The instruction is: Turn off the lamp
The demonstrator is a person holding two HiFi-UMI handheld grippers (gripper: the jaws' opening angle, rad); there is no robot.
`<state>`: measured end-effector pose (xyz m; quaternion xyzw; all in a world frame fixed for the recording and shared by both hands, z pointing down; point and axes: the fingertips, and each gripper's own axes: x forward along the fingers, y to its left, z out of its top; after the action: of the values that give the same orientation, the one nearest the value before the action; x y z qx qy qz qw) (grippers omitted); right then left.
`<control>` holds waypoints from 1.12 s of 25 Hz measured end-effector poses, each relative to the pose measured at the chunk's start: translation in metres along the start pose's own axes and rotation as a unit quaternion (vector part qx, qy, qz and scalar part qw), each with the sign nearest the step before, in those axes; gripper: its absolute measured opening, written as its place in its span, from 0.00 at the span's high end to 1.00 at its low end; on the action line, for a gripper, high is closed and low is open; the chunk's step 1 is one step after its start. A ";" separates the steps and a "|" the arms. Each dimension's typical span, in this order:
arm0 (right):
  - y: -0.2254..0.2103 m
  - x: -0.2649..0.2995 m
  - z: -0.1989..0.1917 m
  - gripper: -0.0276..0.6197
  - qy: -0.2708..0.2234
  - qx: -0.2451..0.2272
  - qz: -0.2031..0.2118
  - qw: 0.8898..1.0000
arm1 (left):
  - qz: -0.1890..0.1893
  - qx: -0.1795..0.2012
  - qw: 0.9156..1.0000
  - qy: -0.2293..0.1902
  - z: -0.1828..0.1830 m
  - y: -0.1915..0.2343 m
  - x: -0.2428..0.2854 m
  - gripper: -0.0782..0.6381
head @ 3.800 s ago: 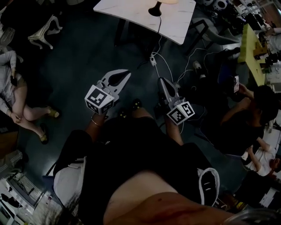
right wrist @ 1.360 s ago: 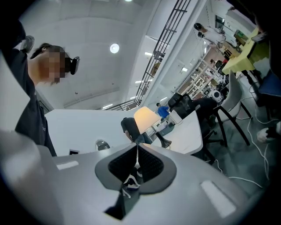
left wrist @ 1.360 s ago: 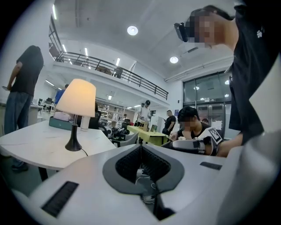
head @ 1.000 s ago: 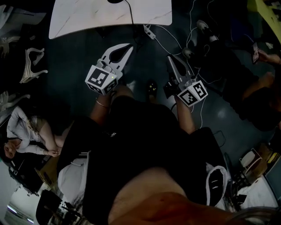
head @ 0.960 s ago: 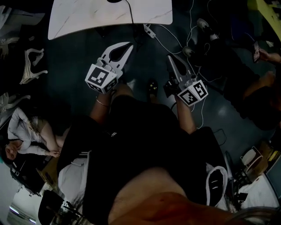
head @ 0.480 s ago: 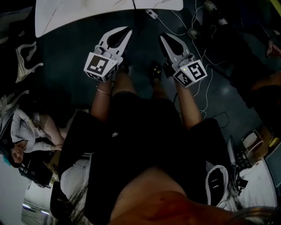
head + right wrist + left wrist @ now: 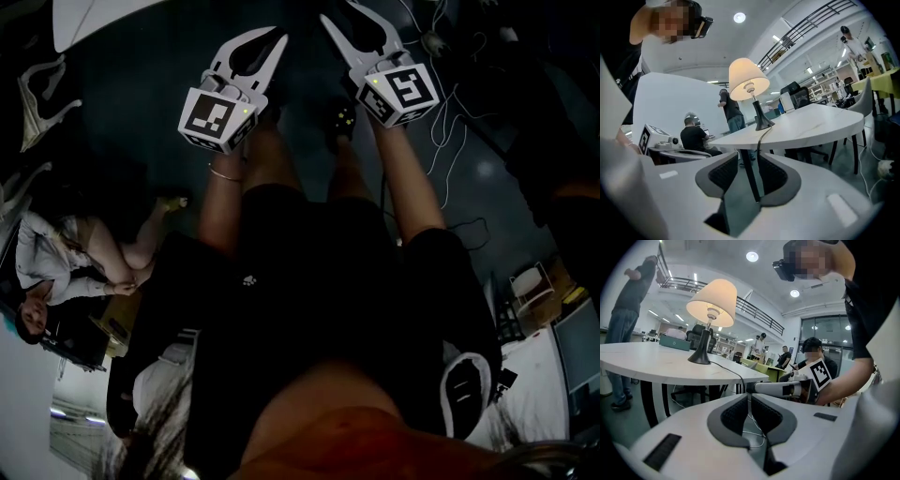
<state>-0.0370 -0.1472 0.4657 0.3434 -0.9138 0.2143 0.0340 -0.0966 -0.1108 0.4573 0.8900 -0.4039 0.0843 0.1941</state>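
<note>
The lamp (image 7: 711,301) stands on the white table (image 7: 647,364), beyond both grippers and apart from them. It has a cream shade that glows and a black base (image 7: 699,357). Its dark cord (image 7: 736,373) runs off the table's edge. The right gripper view shows the lamp (image 7: 748,79) on the table (image 7: 811,124) too. My left gripper (image 7: 748,397) is shut and empty. My right gripper (image 7: 747,161) has just been opening; its jaws stand apart with nothing between them. In the head view both grippers, left (image 7: 272,42) and right (image 7: 352,14), are held forward side by side.
A person stands at the table's far left (image 7: 628,324) and another sits behind my right gripper (image 7: 813,357). In the head view a person sits on the floor at the left (image 7: 56,272). White cables (image 7: 450,103) lie on the dark floor at the right. A white chair (image 7: 37,103) lies at the upper left.
Both grippers have moved up in the head view and the table has slid nearly out at the top. The right gripper's jaws have gone from shut to open, and it has drawn nearer the left.
</note>
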 end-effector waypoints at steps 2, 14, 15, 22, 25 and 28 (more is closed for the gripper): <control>-0.006 0.013 -0.005 0.79 0.003 -0.007 -0.005 1.000 | -0.002 -0.003 1.000 -0.004 -0.006 0.006 0.001 0.88; -0.025 0.038 -0.018 0.79 -0.008 -0.007 -0.014 1.000 | -0.005 0.011 1.000 -0.022 -0.029 0.025 0.008 0.79; -0.026 0.039 -0.018 0.82 -0.010 -0.005 -0.017 1.000 | -0.002 0.008 1.000 -0.019 -0.032 0.028 0.009 0.78; -0.019 0.038 -0.018 0.95 -0.002 -0.010 0.013 1.000 | 0.004 0.018 1.000 -0.006 -0.051 0.035 0.008 0.77; -0.013 0.035 -0.014 0.95 0.005 0.014 0.024 1.000 | 0.006 0.012 1.000 -0.009 -0.054 0.036 0.004 0.76; -0.008 0.030 -0.006 0.95 0.001 0.044 0.040 0.998 | 0.002 0.015 1.000 -0.010 -0.055 0.032 0.003 0.76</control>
<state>-0.0553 -0.1679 0.4806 0.3073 -0.9165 0.2558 0.0111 -0.1184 -0.1094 0.5168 0.8927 -0.4066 0.0817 0.1764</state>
